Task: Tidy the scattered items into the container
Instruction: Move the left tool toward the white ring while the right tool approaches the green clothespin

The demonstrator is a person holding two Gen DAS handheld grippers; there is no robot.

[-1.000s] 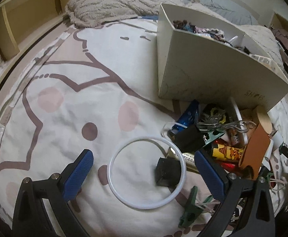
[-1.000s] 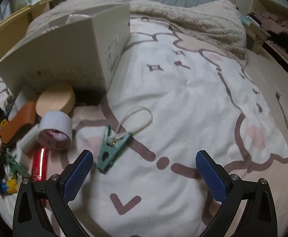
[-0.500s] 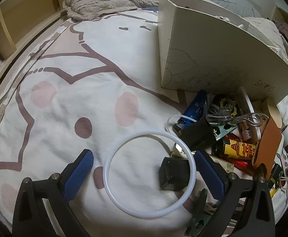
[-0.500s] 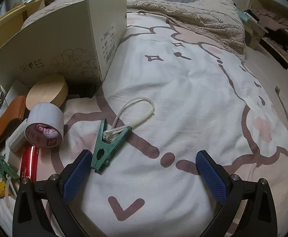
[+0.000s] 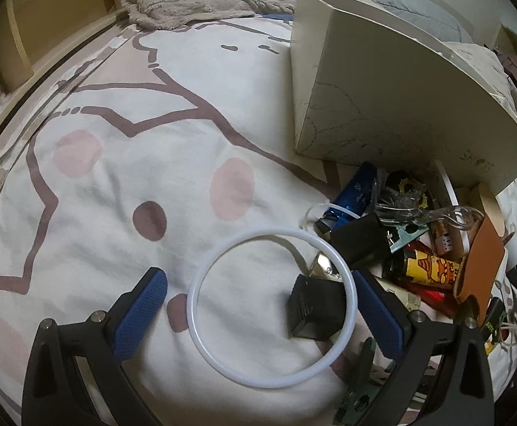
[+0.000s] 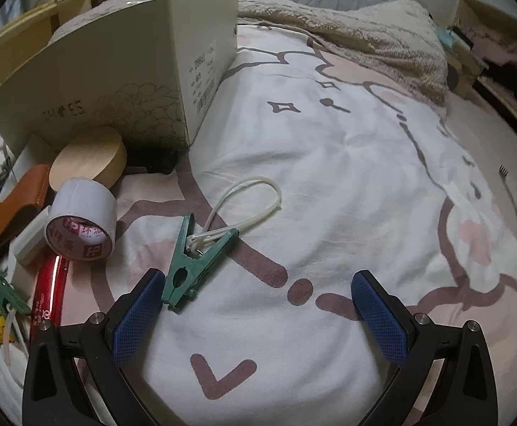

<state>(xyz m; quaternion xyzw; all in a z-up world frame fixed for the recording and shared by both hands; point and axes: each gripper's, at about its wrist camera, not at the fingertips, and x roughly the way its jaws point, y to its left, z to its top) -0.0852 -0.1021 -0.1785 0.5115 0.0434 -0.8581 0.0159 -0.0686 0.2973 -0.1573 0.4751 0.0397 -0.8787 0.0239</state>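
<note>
White plastic ring point(image 5: 274, 307) is lying flat on the bed point(image 5: 123, 177), framed by the wide-open, empty left tool point(image 5: 258, 305); pinching one rim should lift it. Right tool point(image 6: 258, 310), also gaping and empty, is hovering beside the green clip point(image 6: 196, 262), near the box point(image 6: 116, 81).

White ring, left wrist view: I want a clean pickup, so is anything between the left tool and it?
Nothing blocks it: the white ring lies between the open left tool fingers. A black block rests inside the ring, under its right edge.
</note>
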